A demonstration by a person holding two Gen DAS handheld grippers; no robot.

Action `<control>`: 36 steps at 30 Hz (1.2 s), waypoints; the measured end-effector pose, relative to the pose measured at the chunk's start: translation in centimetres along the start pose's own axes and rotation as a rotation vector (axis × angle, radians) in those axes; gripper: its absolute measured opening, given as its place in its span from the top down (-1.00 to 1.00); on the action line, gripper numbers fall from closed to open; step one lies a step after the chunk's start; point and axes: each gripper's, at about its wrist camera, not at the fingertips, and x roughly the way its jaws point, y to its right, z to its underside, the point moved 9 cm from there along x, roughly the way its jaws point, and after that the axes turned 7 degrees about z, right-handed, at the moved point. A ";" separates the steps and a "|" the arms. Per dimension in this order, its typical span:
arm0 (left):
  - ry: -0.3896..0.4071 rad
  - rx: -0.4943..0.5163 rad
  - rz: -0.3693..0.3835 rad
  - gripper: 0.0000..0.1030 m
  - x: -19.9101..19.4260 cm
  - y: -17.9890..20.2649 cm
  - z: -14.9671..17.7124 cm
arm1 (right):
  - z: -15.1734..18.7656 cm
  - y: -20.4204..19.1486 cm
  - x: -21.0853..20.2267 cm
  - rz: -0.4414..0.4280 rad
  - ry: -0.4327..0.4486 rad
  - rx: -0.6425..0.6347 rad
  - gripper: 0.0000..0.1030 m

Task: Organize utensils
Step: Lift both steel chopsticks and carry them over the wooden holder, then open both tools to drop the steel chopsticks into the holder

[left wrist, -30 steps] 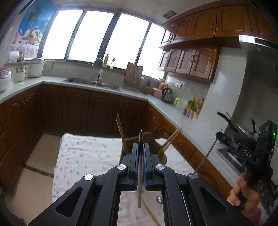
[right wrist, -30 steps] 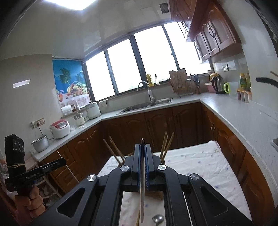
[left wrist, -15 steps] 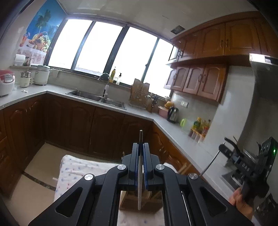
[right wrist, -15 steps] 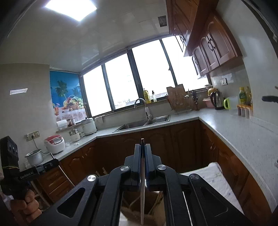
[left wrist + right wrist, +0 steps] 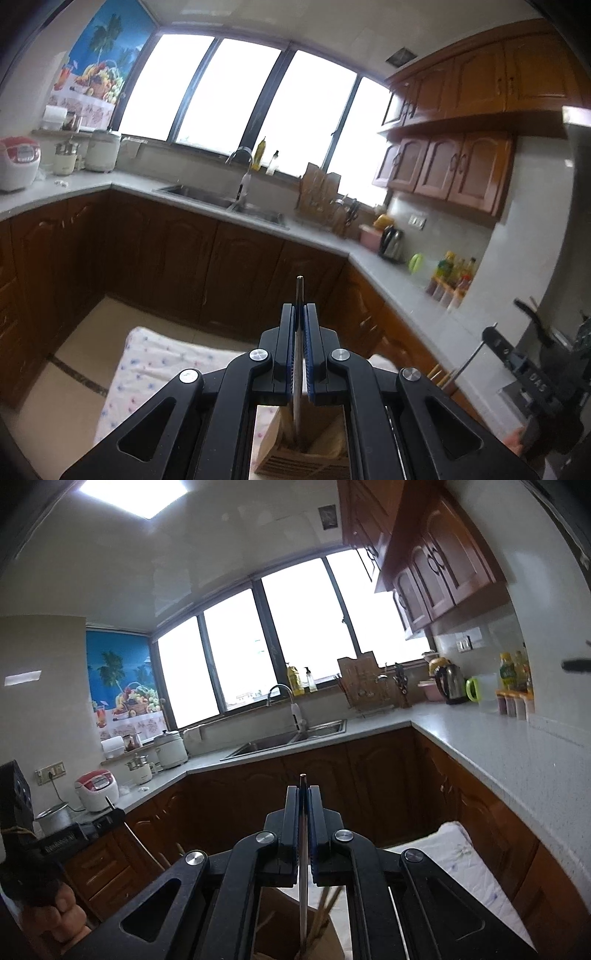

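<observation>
Grippers number two, each clamped on one thin utensil. Left gripper (image 5: pixel 299 314) pinches a metal rod (image 5: pixel 297 369) whose lower end reaches into the wooden holder (image 5: pixel 295 454) below. Right gripper (image 5: pixel 304 797) squeezes a chopstick (image 5: pixel 303 886) above the same holder, among several wooden sticks (image 5: pixel 325 904).

Readable text appears in one place only — the body of the right gripper (image 5: pixel 535 380), seen at the right edge of the left wrist view, carries the raised letters "DAS".

In the right wrist view, the left gripper (image 5: pixel 61 840) at the left edge bears a line of light lettering along its side; the characters are too blurred to read.

The bottles (image 5: pixel 513 672) on the counter (image 5: pixel 517 746) carry coloured labels — no word on them is legible. The red and white rice cooker (image 5: pixel 96 789) shows a panel whose markings cannot be made out.
</observation>
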 end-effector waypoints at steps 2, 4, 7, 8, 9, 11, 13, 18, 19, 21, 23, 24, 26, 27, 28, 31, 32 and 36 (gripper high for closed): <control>-0.017 -0.014 -0.009 0.95 1.3 -0.2 1.1 | 0.9 0.3 0.3 -0.003 -0.007 0.010 0.92; -0.037 -0.022 -0.017 0.95 2.6 -0.4 2.2 | 1.9 0.4 0.8 0.008 -0.023 0.005 0.92; -0.064 -0.024 -0.022 0.94 4.0 -0.2 2.9 | 3.6 0.5 1.5 0.009 -0.062 0.013 0.92; -0.071 -0.024 -0.022 0.94 4.3 -0.1 2.6 | 3.8 0.6 1.8 0.009 -0.070 0.014 0.92; -0.077 -0.023 -0.023 0.94 4.6 -0.2 2.6 | 4.2 0.7 1.9 0.008 -0.082 0.017 0.92; -0.090 -0.015 -0.029 0.94 5.1 -0.3 2.7 | 4.8 0.7 2.2 0.006 -0.101 0.016 0.92; -0.110 -0.008 -0.034 0.93 5.8 -0.3 3.0 | 5.5 0.5 2.4 0.005 -0.122 0.010 0.92; -0.114 0.001 -0.045 0.92 5.3 -0.7 2.6 | 5.9 0.5 2.4 0.008 -0.135 0.010 0.92; -0.117 -0.003 -0.042 0.92 5.4 -0.7 2.4 | 5.8 0.6 2.5 0.009 -0.139 0.011 0.92; -0.119 0.003 -0.045 0.92 5.3 -0.8 2.4 | 5.9 0.7 2.5 0.008 -0.144 0.010 0.92; -0.120 0.008 -0.047 0.91 5.4 -0.8 2.3 | 5.8 0.8 2.6 0.006 -0.151 0.014 0.92; -0.120 0.008 -0.048 0.91 5.4 -0.8 2.4 | 5.7 0.8 2.6 0.006 -0.153 0.015 0.92; -0.120 0.008 -0.047 0.91 5.4 -0.8 2.3 | 5.8 0.7 2.6 0.007 -0.154 0.011 0.92; -0.120 0.009 -0.048 0.91 5.5 -0.7 2.2 | 5.8 0.7 2.6 0.006 -0.157 0.012 0.92; -0.120 0.010 -0.049 0.90 5.4 -0.7 2.3 | 5.8 0.8 2.7 0.006 -0.159 0.013 0.91; -0.122 0.016 -0.053 0.90 5.2 -0.9 2.7 | 5.9 0.9 2.8 0.008 -0.166 0.012 0.91; -0.123 0.016 -0.053 0.90 5.0 -1.0 3.0 | 5.9 0.9 2.9 0.007 -0.169 0.013 0.91; -0.129 0.014 -0.054 0.88 4.9 -1.1 3.3 | 6.1 1.0 2.9 0.010 -0.177 0.018 0.81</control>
